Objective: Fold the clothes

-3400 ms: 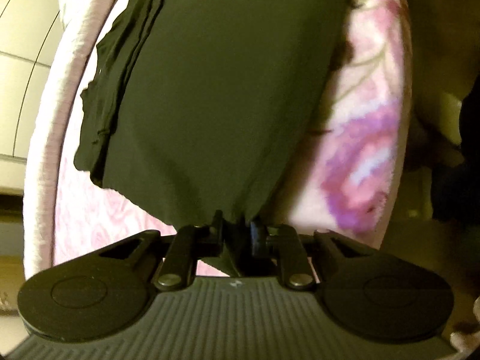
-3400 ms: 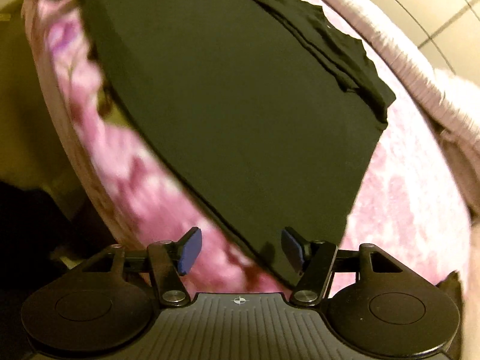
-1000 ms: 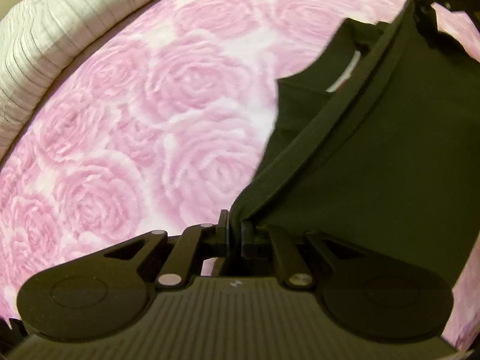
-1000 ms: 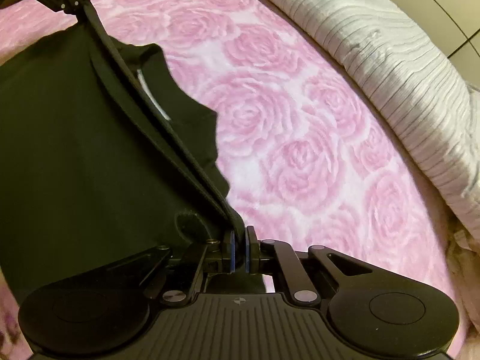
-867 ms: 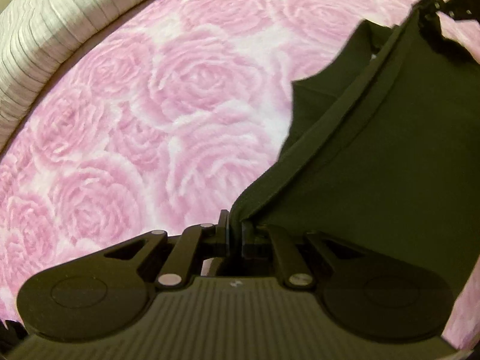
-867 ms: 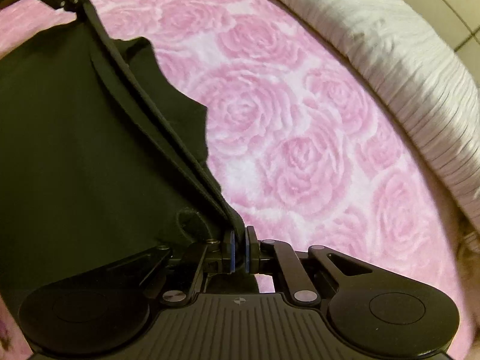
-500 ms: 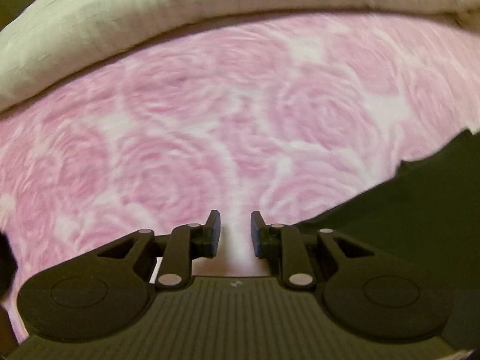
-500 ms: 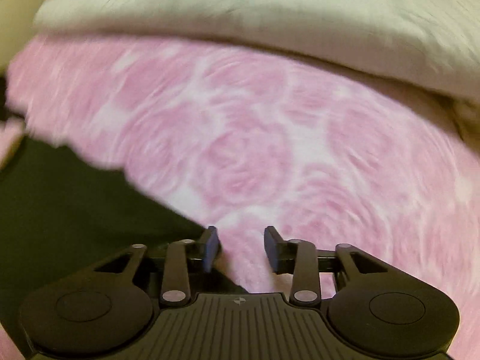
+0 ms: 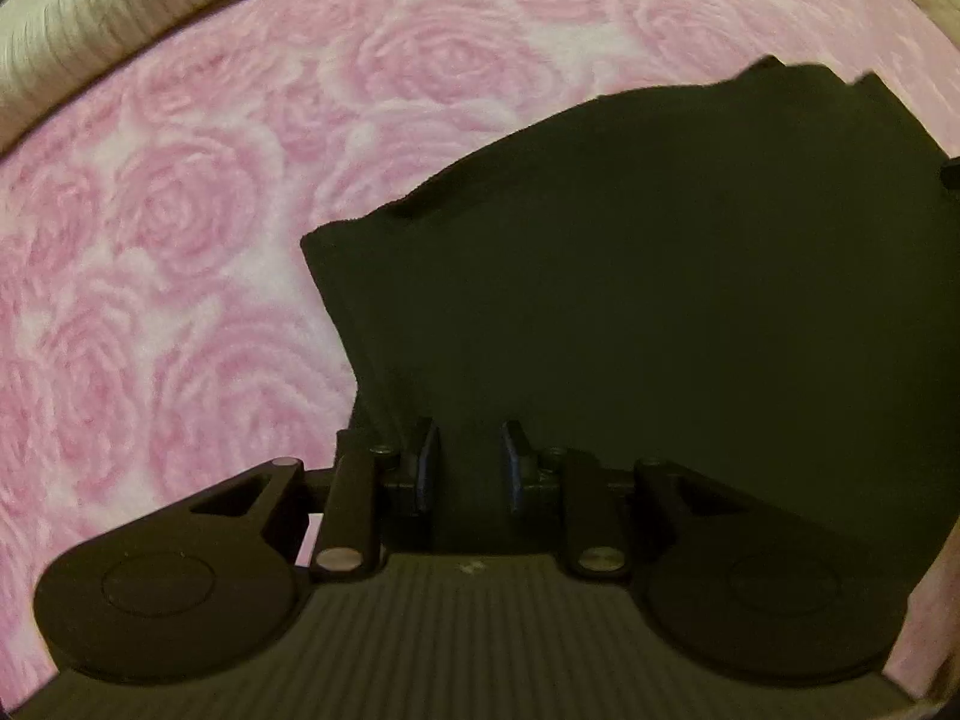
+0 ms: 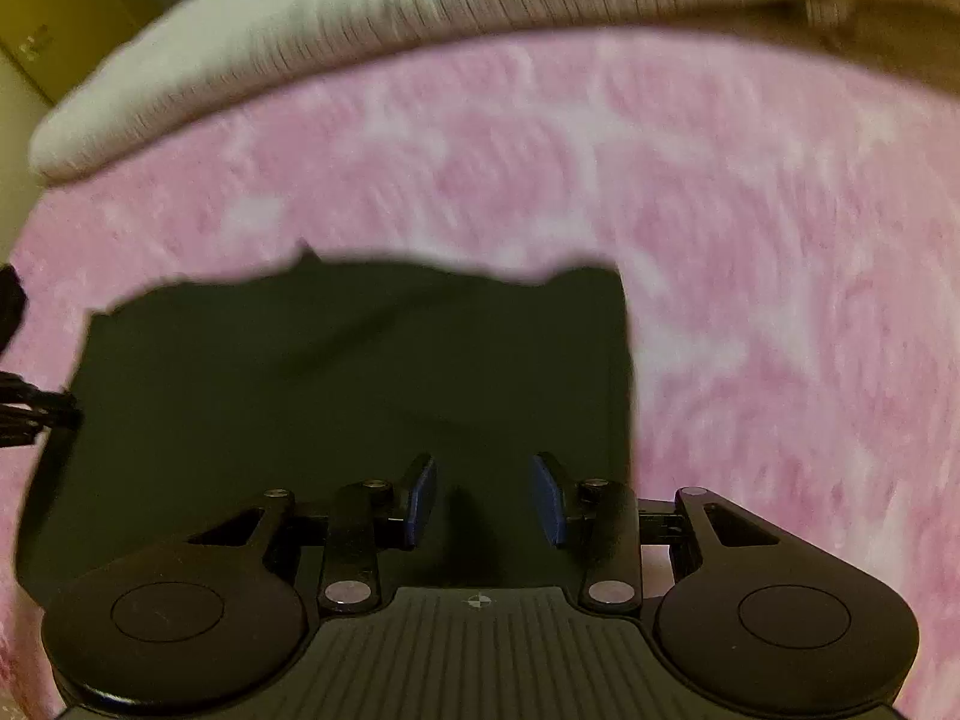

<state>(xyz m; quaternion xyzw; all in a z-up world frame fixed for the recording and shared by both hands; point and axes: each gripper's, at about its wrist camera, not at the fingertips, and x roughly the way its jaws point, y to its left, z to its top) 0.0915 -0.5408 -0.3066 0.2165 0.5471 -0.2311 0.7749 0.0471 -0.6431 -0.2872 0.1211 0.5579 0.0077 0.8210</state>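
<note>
A black garment [image 9: 630, 300] lies folded flat on the pink rose blanket [image 9: 156, 228]; its left corner and uneven far edge show in the left wrist view. My left gripper [image 9: 468, 468] hangs over the garment's near left part, jaws a little apart, with no cloth pinched between the blue pads. In the right wrist view the same garment [image 10: 360, 390] shows its right edge and far edge. My right gripper [image 10: 483, 498] stands open above its near right part, holding nothing. The picture there is blurred.
A cream ribbed quilt [image 9: 90, 42] runs along the far side of the blanket, also in the right wrist view as the quilt [image 10: 360, 30]. A dark part of the other gripper [image 10: 24, 414] pokes in at the left edge. Bare blanket [image 10: 750, 300] lies right of the garment.
Both grippers let go of the garment's edge and opened. The cloth, held up taut a second ago, now lies flat, and both views have rolled and swung over it.
</note>
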